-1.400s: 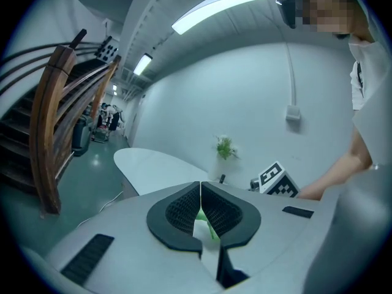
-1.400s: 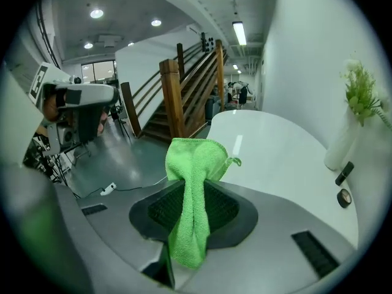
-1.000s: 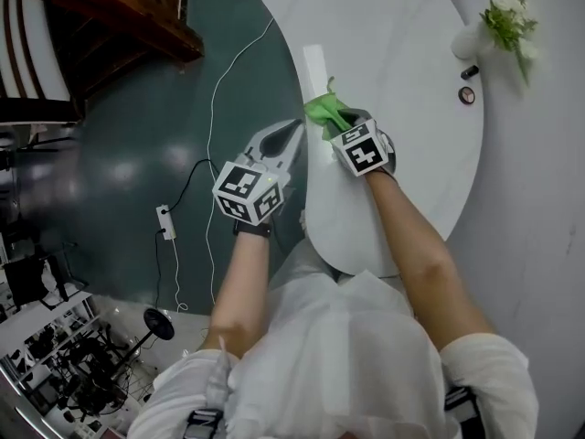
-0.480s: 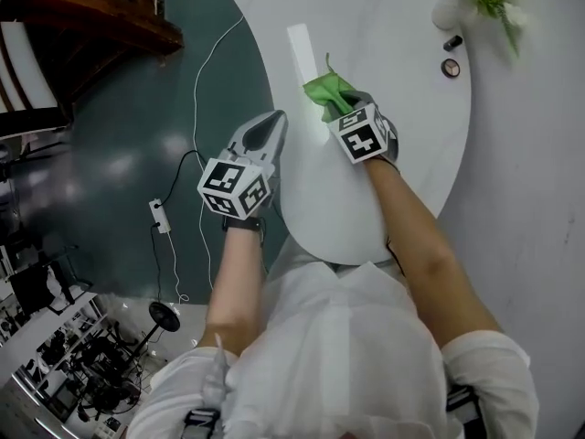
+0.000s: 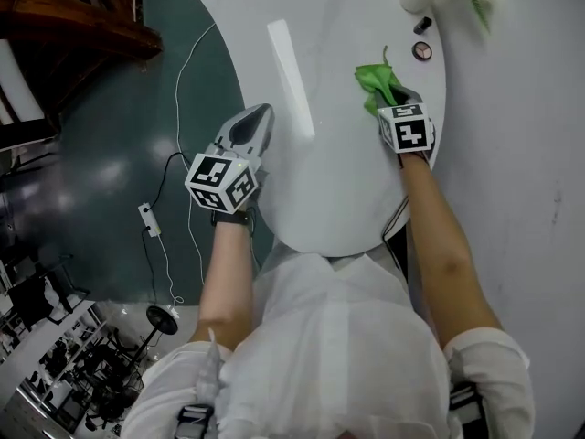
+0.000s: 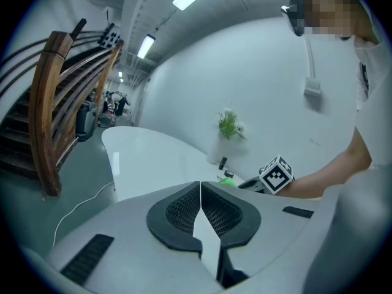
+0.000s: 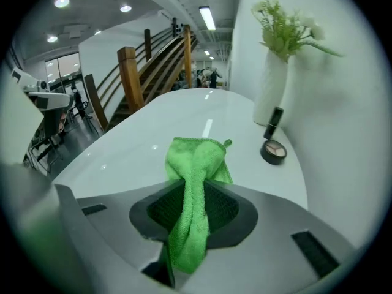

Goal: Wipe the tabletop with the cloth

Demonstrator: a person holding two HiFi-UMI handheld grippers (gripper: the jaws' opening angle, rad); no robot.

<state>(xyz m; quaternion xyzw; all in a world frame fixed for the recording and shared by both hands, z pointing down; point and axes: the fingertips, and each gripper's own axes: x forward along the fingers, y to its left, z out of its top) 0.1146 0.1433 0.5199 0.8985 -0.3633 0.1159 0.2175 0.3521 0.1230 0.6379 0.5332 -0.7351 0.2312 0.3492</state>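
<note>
Fingers [image 7: 236, 210] of the right gripper [image 5: 391, 97] clench the green cloth [image 5: 375, 76] near the right edge of the tabletop [image 5: 347, 181]; left gripper [image 5: 250, 124] (jaws pressed together, empty) at its left edge.

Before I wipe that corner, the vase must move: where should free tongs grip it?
Probably the white vase by its upright body, below the leaves, coming level from the open table side: the wall sits behind it, a black tube at its foot.

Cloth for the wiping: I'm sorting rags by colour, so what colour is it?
Bright green; the cloth shows best in the right gripper view.
</note>
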